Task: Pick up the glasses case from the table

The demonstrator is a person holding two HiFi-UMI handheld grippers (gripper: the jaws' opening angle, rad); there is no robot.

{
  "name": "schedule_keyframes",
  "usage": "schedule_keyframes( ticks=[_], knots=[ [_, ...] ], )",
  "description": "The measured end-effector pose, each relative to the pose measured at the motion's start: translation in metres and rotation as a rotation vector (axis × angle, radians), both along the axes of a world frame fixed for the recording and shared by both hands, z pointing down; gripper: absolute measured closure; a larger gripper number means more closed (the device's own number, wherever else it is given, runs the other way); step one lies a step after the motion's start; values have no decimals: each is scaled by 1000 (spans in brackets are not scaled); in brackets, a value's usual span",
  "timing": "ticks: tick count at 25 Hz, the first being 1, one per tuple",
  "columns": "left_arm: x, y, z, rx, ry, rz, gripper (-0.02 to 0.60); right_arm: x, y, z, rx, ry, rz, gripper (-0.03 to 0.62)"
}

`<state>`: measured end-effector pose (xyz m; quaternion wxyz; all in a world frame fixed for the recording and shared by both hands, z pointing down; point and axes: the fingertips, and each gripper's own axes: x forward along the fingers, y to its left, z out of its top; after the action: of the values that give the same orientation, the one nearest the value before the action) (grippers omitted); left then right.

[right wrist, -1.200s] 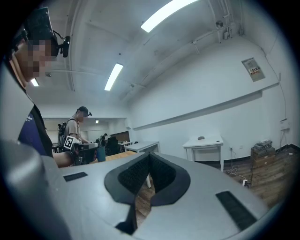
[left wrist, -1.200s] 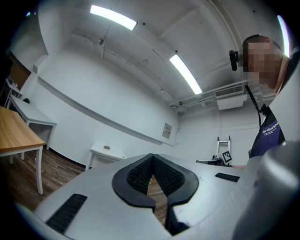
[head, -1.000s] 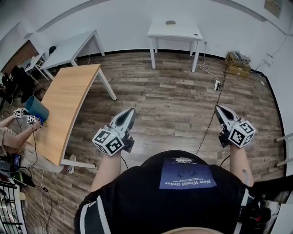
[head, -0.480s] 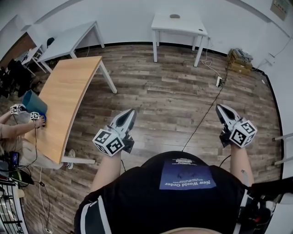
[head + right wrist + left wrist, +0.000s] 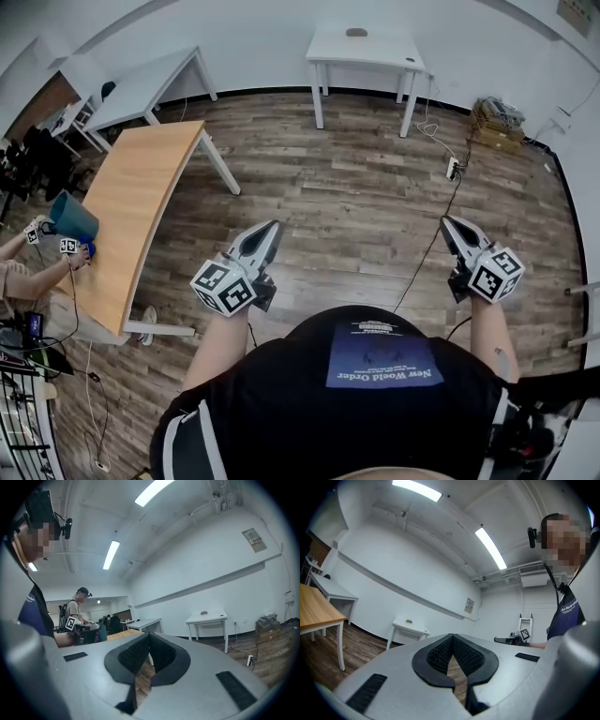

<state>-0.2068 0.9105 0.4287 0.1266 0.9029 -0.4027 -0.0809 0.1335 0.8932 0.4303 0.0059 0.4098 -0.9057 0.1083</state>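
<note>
A small grey oval thing, likely the glasses case (image 5: 356,32), lies on a white table (image 5: 375,52) by the far wall, well ahead of both grippers. It is a small dot in the left gripper view (image 5: 409,621) and in the right gripper view (image 5: 204,613). My left gripper (image 5: 270,227) is held level over the wood floor in front of my body, its jaws shut and empty (image 5: 451,635). Out to the right my right gripper (image 5: 446,223) is likewise shut with nothing in it (image 5: 149,634).
A long wooden table (image 5: 141,202) stands at the left, with another person's hand and a teal container (image 5: 71,216) at its near end. More white tables (image 5: 150,84) line the far left. A cable and power strip (image 5: 454,169) cross the floor; a box (image 5: 495,122) sits far right.
The head view has shifted a little, so the tables sit slightly differently. Both grippers keep the same shut pose. The person at the left has moved the teal container.
</note>
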Motion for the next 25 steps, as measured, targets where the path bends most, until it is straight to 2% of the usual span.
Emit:
schedule_keyframes(
  ticks=[7,14,19,25],
  knots=[
    [107,-26,-25,12,-5,-18,586,101,-41,-20,27,-11,-37,595],
    [177,-42,-37,-4,-45,-36,586,169,-65,-16,21,-46,-53,595],
    [187,-62,-27,-6,-58,-21,586,171,-85,10,-2,-38,-61,595],
    [135,-107,-14,7,-34,3,586,126,-119,2,28,-20,-25,595]
  ],
)
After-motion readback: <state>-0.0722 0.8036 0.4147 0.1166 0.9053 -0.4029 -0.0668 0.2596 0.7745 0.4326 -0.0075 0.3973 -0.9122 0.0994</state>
